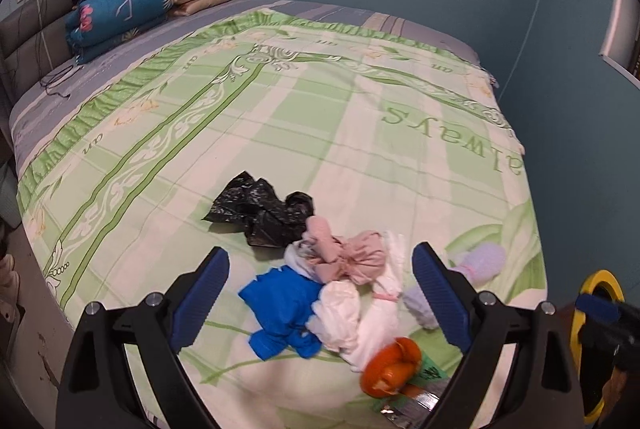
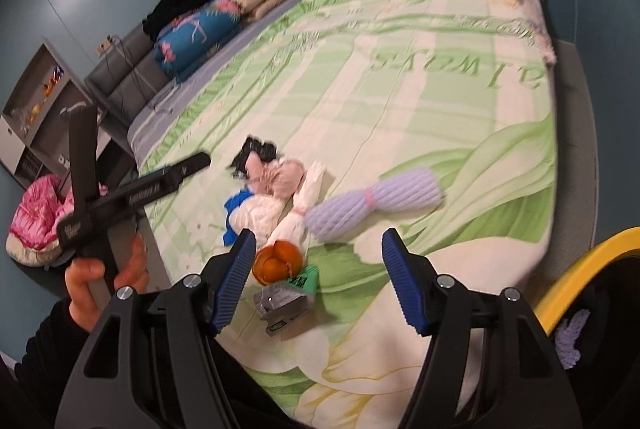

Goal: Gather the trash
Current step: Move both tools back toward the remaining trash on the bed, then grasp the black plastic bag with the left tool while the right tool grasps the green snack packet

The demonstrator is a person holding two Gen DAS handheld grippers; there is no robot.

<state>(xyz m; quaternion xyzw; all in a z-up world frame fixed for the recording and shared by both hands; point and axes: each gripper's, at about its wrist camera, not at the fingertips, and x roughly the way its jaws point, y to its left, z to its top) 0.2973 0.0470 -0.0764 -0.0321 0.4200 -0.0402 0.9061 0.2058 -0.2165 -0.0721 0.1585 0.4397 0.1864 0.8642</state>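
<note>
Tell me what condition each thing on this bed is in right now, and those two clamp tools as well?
left gripper: open, holding nothing
right gripper: open, holding nothing
black plastic bag: crumpled, on the bedspread
blue wrapper: crumpled
orange peel: curled, loose
purple foam net: tied at the middle, lying flat
white foam net: tied, lying on the pile
yellow-rimmed bin: open beside the bed

Mixed trash pile (image 1: 340, 293) on bedspread (image 1: 320, 133)

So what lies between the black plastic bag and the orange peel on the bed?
In the left wrist view, the pink wad and white foam netting lie between the black bag and orange peel.
</note>
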